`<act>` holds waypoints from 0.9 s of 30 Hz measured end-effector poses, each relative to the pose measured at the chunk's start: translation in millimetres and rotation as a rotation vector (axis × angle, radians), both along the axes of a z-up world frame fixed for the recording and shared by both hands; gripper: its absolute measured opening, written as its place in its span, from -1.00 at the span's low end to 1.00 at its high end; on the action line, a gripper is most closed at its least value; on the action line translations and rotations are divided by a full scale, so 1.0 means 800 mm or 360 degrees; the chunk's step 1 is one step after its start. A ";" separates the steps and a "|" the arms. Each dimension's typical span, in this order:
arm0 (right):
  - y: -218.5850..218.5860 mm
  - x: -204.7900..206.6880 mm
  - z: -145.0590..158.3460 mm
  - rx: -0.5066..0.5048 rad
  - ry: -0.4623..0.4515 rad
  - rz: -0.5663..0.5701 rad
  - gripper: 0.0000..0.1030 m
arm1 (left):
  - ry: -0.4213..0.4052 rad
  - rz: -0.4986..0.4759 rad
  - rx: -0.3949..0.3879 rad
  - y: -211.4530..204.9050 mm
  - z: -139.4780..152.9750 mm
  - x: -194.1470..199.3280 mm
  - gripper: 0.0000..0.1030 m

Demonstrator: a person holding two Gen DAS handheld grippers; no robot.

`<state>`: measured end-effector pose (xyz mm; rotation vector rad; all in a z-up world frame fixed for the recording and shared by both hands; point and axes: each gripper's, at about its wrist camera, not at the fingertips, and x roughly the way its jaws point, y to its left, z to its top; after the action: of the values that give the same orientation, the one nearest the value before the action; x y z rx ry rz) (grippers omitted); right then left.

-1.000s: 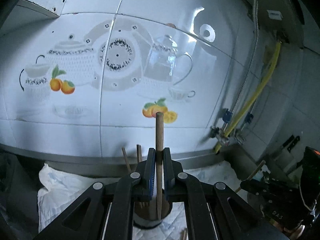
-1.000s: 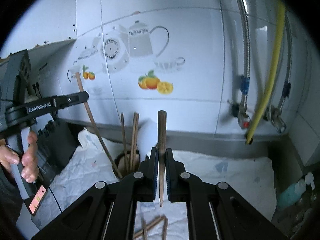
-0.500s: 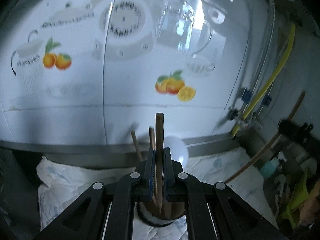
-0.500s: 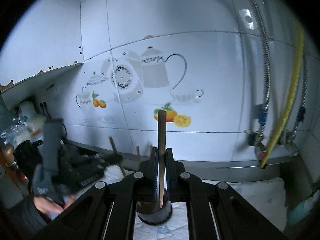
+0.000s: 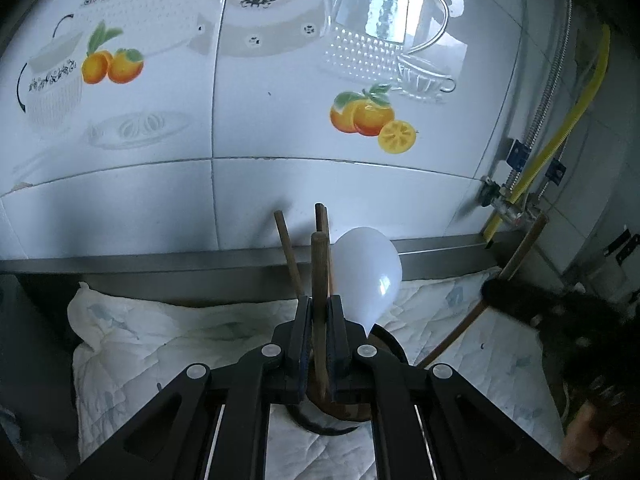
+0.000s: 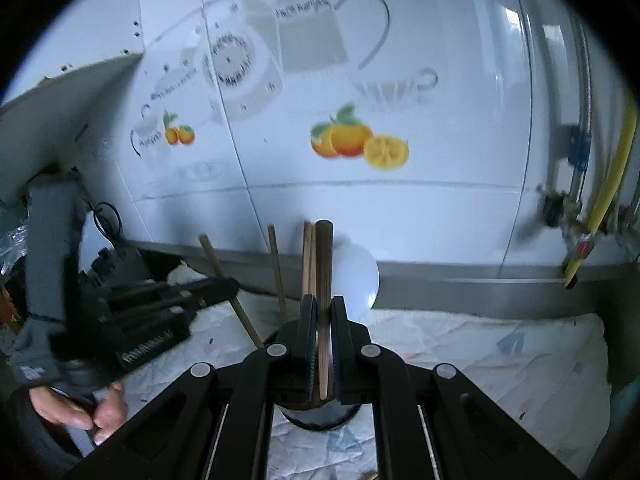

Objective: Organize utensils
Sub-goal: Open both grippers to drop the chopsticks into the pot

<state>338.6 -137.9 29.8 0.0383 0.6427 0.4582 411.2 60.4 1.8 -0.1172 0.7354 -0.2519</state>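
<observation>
My left gripper [image 5: 319, 322] is shut on a wooden chopstick [image 5: 319, 280], held upright with its lower end inside a round utensil holder [image 5: 340, 416] on the white cloth. My right gripper [image 6: 323, 320] is shut on another wooden chopstick [image 6: 323, 280], also upright over the same holder [image 6: 316, 416]. The holder contains two more chopsticks [image 5: 288, 252] and a white spoon [image 5: 370, 272]. The right gripper shows at the right of the left wrist view [image 5: 520, 300]; the left gripper shows at the left of the right wrist view [image 6: 160, 312].
A tiled wall with teapot and orange decals [image 5: 364, 116] stands just behind the holder. Metal hoses and a yellow pipe [image 5: 560, 132] run down at the right. A white quilted cloth [image 5: 160, 344] covers the counter. A loose chopstick end [image 6: 372, 476] lies at the bottom edge.
Both grippers have come down and closer to the wall. The two held chopsticks now reach into the holder. The right gripper has moved in from the right toward the holder.
</observation>
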 end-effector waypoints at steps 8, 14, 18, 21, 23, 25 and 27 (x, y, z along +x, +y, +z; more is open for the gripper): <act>-0.014 0.010 -0.015 0.0020 0.0093 -0.0038 -0.80 | 0.0048 -0.0002 -0.0039 0.002 0.002 0.000 -0.82; -0.022 0.004 -0.009 -0.0008 0.0046 -0.0038 -0.23 | 0.0054 -0.0007 -0.0053 0.001 0.006 -0.004 -0.78; -0.030 -0.003 0.000 -0.0012 -0.0006 -0.0043 -0.23 | 0.0025 0.0009 -0.0051 0.001 0.015 -0.012 -0.42; -0.038 -0.013 0.002 -0.0021 -0.0014 -0.0042 -0.23 | -0.0004 0.0009 -0.0035 0.001 0.023 -0.019 -0.34; -0.042 -0.021 0.001 -0.0026 0.0005 -0.0032 -0.23 | -0.0009 0.0010 -0.0040 0.002 0.027 -0.024 -0.34; -0.044 -0.029 -0.004 -0.0040 0.0029 -0.0011 -0.23 | -0.0017 0.0006 -0.0043 0.003 0.031 -0.030 -0.34; -0.046 -0.039 -0.014 -0.0061 0.0075 0.0016 -0.23 | -0.0019 0.0002 -0.0040 0.003 0.033 -0.038 -0.34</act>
<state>307.1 -174.4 18.9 0.0096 0.6979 0.4558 380.8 62.6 28.0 -0.1397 0.7205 -0.2605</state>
